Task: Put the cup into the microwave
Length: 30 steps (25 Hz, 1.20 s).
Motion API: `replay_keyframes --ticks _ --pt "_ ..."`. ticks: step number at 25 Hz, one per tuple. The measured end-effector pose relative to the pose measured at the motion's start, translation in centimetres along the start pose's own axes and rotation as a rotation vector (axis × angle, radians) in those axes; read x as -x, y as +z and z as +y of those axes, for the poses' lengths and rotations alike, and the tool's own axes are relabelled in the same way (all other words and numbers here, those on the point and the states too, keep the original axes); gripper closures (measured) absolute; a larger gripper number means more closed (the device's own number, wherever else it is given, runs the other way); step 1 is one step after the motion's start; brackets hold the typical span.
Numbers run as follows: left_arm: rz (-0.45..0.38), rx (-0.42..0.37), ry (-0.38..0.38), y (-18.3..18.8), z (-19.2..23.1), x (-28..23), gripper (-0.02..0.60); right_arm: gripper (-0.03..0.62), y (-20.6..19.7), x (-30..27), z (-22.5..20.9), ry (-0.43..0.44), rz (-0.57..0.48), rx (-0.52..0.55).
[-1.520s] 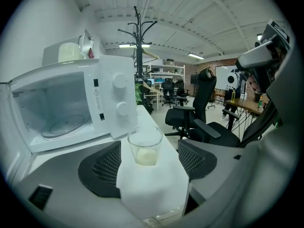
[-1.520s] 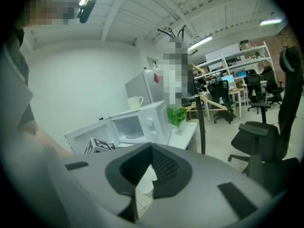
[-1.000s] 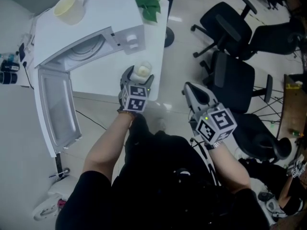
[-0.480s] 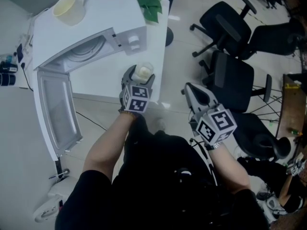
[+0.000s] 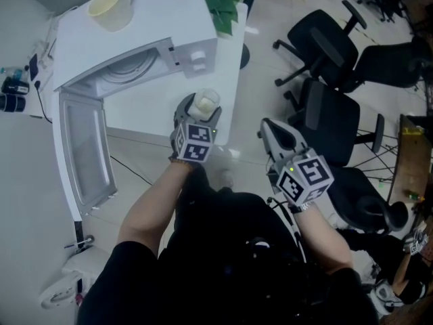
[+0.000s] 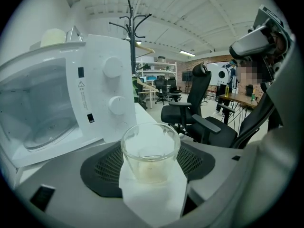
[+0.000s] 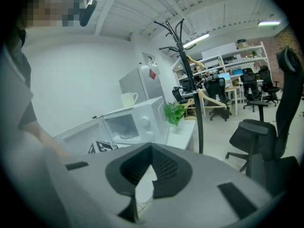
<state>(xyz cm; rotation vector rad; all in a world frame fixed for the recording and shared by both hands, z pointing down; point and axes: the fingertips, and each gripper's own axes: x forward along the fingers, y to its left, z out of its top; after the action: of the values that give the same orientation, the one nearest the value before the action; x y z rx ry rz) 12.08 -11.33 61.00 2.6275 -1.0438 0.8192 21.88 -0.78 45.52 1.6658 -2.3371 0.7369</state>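
Left of the jaws the microwave (image 5: 162, 19) gapes, door (image 5: 81, 147) swung open. Our left gripper (image 5: 203, 107) has just narrowed slightly and now clamps the glass cup (image 6: 151, 151) between wide-set pads (image 6: 99, 167), so we judge it ready to carry in. Our right gripper (image 5: 269, 127) waits aside, jaws together, empty.

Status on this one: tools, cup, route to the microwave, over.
Left tool clamped on glass cup. Right tool shut, empty. Microwave door open, nothing across the opening; mug sits on top, out of the way.
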Motion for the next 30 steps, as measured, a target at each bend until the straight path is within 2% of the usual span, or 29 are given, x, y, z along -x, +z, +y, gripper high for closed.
replay_keyframes --ticks 9,30 --pt "-0.026 0.033 0.088 0.5 3.5 2.4 0.241 0.577 1.0 -1.9 1.9 0.070 -0.001 0.030" --pt "-0.068 0.166 0.314 0.4 16.5 9.0 0.241 0.577 4.0 -9.7 9.2 0.246 0.009 0.109"
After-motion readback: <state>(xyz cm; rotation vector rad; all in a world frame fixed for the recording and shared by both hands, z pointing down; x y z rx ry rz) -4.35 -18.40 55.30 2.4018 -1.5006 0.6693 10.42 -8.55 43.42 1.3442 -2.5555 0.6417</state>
